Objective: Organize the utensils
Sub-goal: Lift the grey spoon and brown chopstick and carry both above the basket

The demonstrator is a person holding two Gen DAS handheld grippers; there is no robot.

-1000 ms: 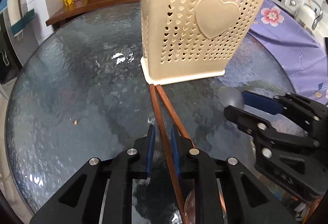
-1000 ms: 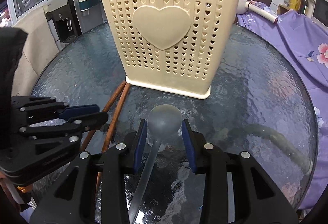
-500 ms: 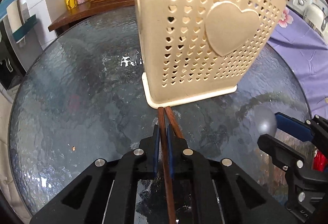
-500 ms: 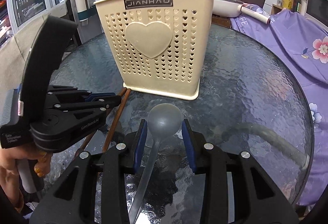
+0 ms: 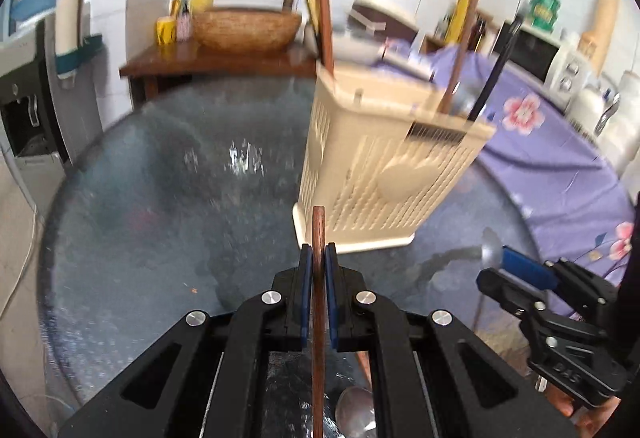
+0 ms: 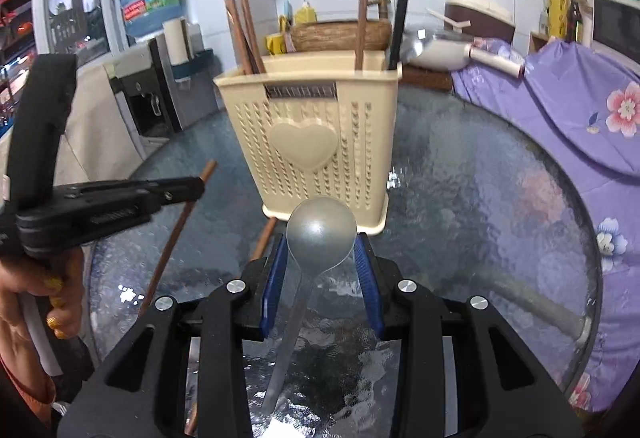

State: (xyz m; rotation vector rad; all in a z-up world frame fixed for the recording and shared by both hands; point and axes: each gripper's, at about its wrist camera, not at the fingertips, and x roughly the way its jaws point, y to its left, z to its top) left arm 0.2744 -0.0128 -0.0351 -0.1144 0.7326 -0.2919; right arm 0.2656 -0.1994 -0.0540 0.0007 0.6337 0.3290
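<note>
A cream perforated utensil caddy (image 5: 384,165) with a heart on its front stands on the round glass table (image 5: 160,197); it also shows in the right wrist view (image 6: 316,149). Several chopsticks and a black handle stand in it. My left gripper (image 5: 319,256) is shut on a brown chopstick (image 5: 319,278), lifted off the glass; in the right wrist view this gripper (image 6: 196,185) holds the chopstick (image 6: 176,238) at a slant. A second chopstick (image 6: 264,238) lies on the table. My right gripper (image 6: 320,250) is shut on a metal spoon (image 6: 320,234), bowl forward, in front of the caddy.
A purple flowered cloth (image 6: 560,109) covers the furniture to the right. A wooden side table with a wicker basket (image 5: 244,29) stands behind the glass table. A water dispenser (image 6: 148,89) is at the left. Another spoon (image 5: 356,414) lies under my left gripper.
My left gripper has shut on one chopstick and lifted it off the table, tilting up. My right gripper has risen with the spoon. The second chopstick stays on the glass.
</note>
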